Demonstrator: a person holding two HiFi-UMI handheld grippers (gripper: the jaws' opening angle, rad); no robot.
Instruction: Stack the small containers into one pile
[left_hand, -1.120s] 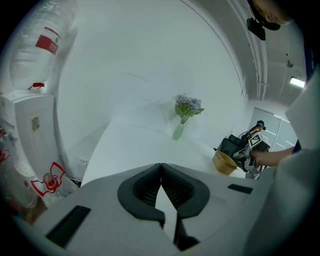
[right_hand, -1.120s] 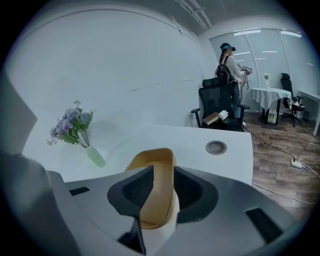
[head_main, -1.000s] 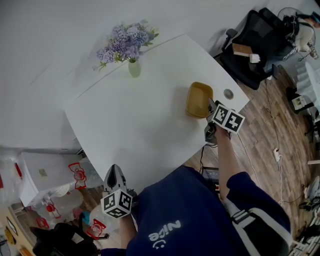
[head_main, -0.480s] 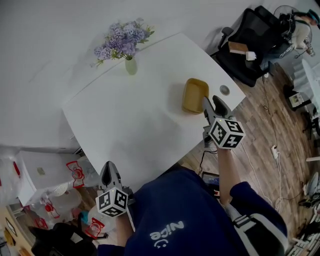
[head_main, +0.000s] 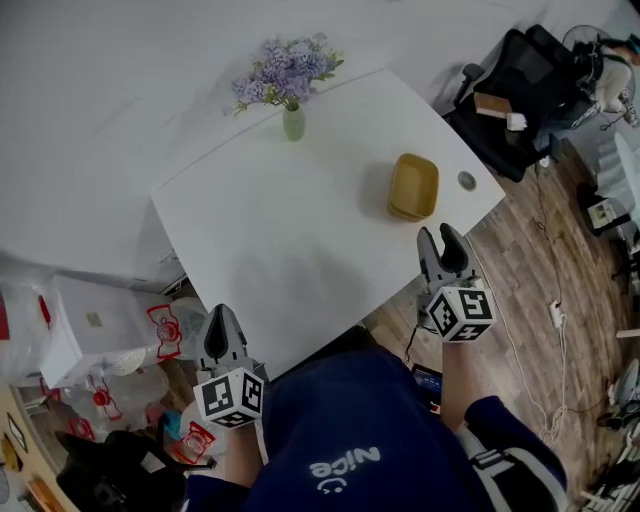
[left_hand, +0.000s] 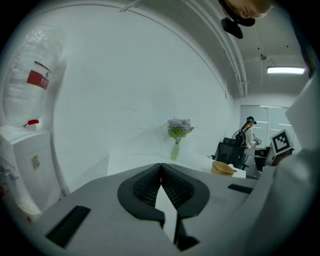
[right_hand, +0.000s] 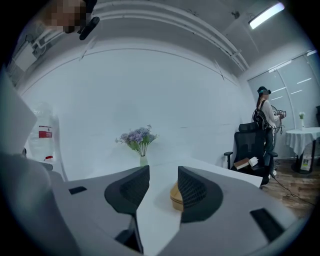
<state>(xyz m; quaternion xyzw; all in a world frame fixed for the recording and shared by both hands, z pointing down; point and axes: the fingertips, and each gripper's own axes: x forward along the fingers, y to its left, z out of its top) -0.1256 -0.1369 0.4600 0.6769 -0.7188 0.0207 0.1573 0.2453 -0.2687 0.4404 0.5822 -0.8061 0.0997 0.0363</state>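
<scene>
A pile of yellow small containers (head_main: 413, 187) sits nested near the right corner of the white table (head_main: 290, 230). My right gripper (head_main: 443, 240) hovers off the table's near edge, a short way back from the pile. Its jaws have just been opening and stand open with nothing between them. In the right gripper view the pile (right_hand: 175, 196) shows far off through the gap of the right gripper (right_hand: 164, 186). My left gripper (head_main: 222, 320) is held low at the table's near left edge, shut and empty. In the left gripper view its pads (left_hand: 150, 185) meet, and the pile (left_hand: 223, 168) lies far to the right.
A green vase of purple flowers (head_main: 292, 122) stands at the table's far edge. A round cable hole (head_main: 467, 181) lies next to the pile. A black office chair (head_main: 520, 80) stands beyond the right corner, and plastic bags (head_main: 160, 335) crowd the floor at the left.
My right gripper has let go of the yellow pile and pulled back off the table edge, with its jaws now wider. My left gripper has risen a little.
</scene>
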